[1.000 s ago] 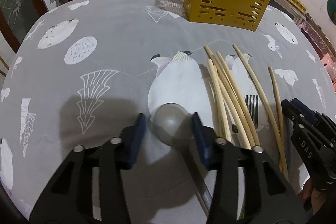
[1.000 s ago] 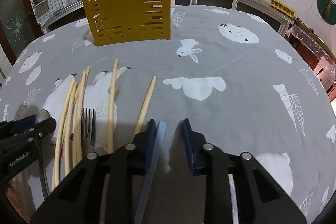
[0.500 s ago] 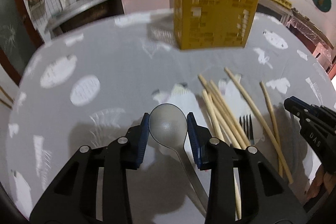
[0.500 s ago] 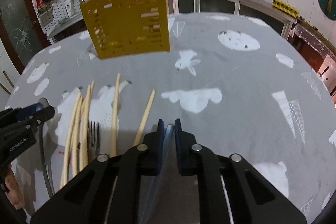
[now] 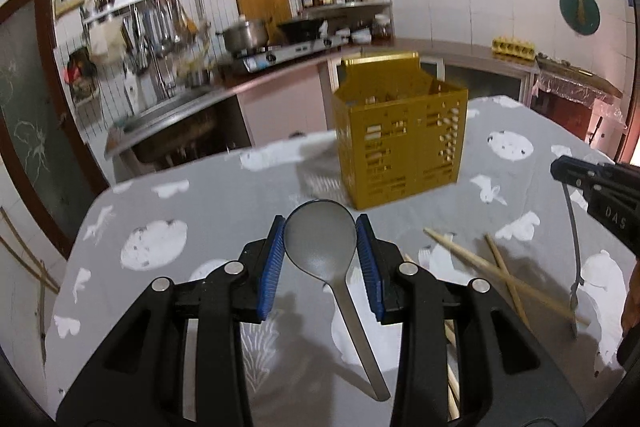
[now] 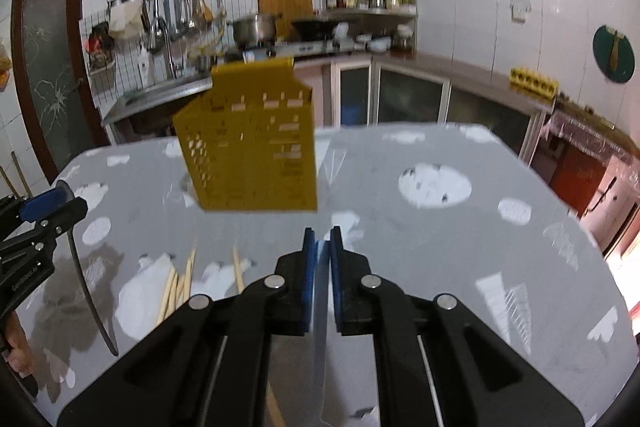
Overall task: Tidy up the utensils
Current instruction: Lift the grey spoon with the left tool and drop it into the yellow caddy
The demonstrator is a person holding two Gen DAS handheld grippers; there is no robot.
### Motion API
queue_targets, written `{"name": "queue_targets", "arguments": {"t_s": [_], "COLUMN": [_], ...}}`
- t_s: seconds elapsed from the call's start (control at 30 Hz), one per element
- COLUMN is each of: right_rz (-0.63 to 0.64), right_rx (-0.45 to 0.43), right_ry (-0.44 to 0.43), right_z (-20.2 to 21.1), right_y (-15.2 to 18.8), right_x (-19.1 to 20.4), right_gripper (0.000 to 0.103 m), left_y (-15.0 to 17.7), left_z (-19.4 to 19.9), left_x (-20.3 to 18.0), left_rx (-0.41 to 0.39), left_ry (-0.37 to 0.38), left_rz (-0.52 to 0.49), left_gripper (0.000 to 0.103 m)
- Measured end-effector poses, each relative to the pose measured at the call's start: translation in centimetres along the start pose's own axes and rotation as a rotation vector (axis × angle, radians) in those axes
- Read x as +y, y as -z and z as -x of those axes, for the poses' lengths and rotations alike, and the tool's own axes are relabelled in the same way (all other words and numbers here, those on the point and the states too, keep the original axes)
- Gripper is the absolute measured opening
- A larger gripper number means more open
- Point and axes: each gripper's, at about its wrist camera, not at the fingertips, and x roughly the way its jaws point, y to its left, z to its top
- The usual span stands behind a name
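Tablecloth (image 5: 208, 195) in grey with white prints ran clear ahead of both my grippers, its far edge meeting the kitchen counter (image 5: 256, 87) behind; I had open cloth to the right of the right gripper (image 6: 323, 247). The yellow utensil holder (image 5: 400, 131) stood upright near that far edge, and its slotted walls and the blur kept me from reading what lay inside. My left gripper (image 5: 320, 247) clamped the bowl of a metal spoon (image 5: 322, 247) between its blue pads, handle trailing back under the fingers, clear of the cloth. The right gripper was shut on a thin flat utensil (image 6: 322, 291), seen edge-on; I could not tell its kind. From the left view that utensil hung down from the right gripper's tip. Chopsticks (image 5: 492, 275) lay loose on the cloth between the two grippers, partly hidden behind the fingers.
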Motion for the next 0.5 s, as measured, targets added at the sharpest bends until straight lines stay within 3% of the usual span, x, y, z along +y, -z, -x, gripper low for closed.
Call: {"name": "queue_targets", "arguments": {"t_s": [0.5], "right_rz": [-0.038], "right_rx": [-0.177], "right_ry": [0.037], "right_z": [0.3], "right_y": [-3.6], "right_x": [-1.2], "right_gripper": [0.008], "left_y": [-2.6], "left_z": [-0.2], "left_x": [1.3], "left_rx": [-0.108], "left_ry": [0.009], "left_rz": [0.037], "left_gripper": [0.034]}}
